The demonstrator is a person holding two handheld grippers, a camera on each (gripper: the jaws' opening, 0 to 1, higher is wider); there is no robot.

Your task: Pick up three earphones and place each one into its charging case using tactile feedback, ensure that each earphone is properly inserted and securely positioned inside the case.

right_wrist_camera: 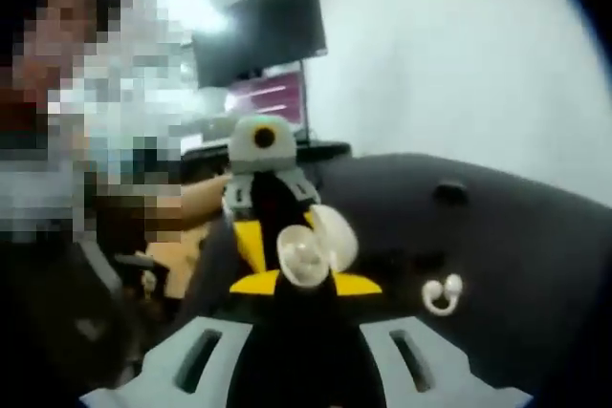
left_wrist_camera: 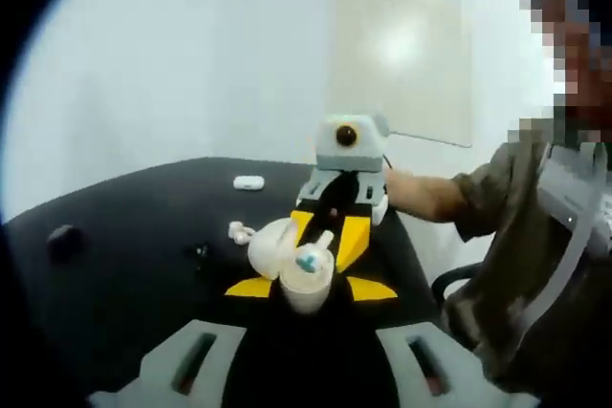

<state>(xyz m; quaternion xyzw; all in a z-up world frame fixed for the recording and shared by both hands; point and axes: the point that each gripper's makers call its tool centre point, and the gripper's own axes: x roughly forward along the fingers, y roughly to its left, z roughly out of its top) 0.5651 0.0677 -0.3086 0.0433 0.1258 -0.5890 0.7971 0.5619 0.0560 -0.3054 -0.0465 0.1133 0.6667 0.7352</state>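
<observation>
An open white charging case (left_wrist_camera: 306, 286) stands upright between my left gripper's (left_wrist_camera: 311, 289) yellow-tipped jaws, which look shut on it, its lid (left_wrist_camera: 272, 246) tipped back to the left. A white earphone (left_wrist_camera: 312, 255) with a teal tip sits in the case mouth. My right gripper (left_wrist_camera: 328, 236) reaches in from the far side and looks shut on the earphone's stem. In the right gripper view the case (right_wrist_camera: 304, 261) and lid (right_wrist_camera: 337, 232) sit at my right gripper's (right_wrist_camera: 306, 282) tips, with the left gripper (right_wrist_camera: 273, 200) behind. A loose white earphone (left_wrist_camera: 239, 232) (right_wrist_camera: 442, 295) lies on the table.
The black table (left_wrist_camera: 115, 236) also holds a shut white case (left_wrist_camera: 249, 182), a dark case-like lump (left_wrist_camera: 63, 241) (right_wrist_camera: 449, 193) and a small black item (left_wrist_camera: 199, 251). A person (left_wrist_camera: 535, 236) sits at the table's edge. A monitor (right_wrist_camera: 273, 40) stands behind.
</observation>
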